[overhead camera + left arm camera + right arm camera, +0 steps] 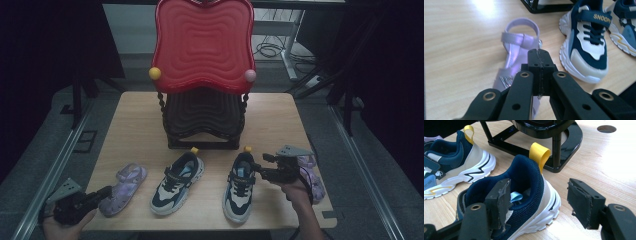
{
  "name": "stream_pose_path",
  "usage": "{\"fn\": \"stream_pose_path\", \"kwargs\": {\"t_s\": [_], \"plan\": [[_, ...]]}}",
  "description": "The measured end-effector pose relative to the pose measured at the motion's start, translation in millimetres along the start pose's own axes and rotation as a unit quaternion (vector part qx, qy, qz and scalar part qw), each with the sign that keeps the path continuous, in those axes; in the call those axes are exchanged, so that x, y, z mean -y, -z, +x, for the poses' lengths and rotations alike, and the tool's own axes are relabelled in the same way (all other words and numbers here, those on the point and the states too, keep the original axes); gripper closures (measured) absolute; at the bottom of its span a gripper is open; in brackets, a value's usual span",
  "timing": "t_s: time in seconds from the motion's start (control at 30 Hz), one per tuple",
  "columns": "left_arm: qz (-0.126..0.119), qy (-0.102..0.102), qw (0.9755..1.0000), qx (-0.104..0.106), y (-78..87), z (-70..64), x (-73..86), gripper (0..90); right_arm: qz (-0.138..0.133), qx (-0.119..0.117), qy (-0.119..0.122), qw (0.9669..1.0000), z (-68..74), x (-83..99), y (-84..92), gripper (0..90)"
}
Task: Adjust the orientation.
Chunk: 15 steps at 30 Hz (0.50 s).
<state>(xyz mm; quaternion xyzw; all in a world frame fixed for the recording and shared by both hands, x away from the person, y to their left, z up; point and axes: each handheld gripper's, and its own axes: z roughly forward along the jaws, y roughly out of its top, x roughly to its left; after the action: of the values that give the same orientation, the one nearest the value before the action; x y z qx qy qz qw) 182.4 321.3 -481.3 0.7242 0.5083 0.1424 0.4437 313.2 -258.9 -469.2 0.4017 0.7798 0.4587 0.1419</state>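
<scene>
Sneaker (pixel 524 195) near the table's front right looks light with a soft padded collar; right gripper (pixel 541 202) gapes wide around its heel, left gripper (pixel 539 72) clenched empty over the sandal (pixel 516 50)

Grey floor (pixel 35 150), dark curtains (pixel 50 40), cables (pixel 270 49).

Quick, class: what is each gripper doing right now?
Left gripper: shut, holding nothing, above the purple sandal.
Right gripper: open, jaws straddling the sneaker's heel.
</scene>
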Motion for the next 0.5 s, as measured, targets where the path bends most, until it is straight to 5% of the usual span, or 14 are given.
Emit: {"fn": "stream_pose_path", "kwargs": {"t_s": [0.2,0.5], "plan": [[0.012,0.007,0.9998,0.011,-3.2,-1.8,7.2,89.9,-0.007,0.012,0.0,0.9999,0.6,0.1,-0.5,36.0],[0.048,0.011,0.9986,0.019,-20.7,-10.4,23.1,89.7,-0.007,-0.011,-0.012,0.9999,1.7,0.2,-0.7,35.9]]}}
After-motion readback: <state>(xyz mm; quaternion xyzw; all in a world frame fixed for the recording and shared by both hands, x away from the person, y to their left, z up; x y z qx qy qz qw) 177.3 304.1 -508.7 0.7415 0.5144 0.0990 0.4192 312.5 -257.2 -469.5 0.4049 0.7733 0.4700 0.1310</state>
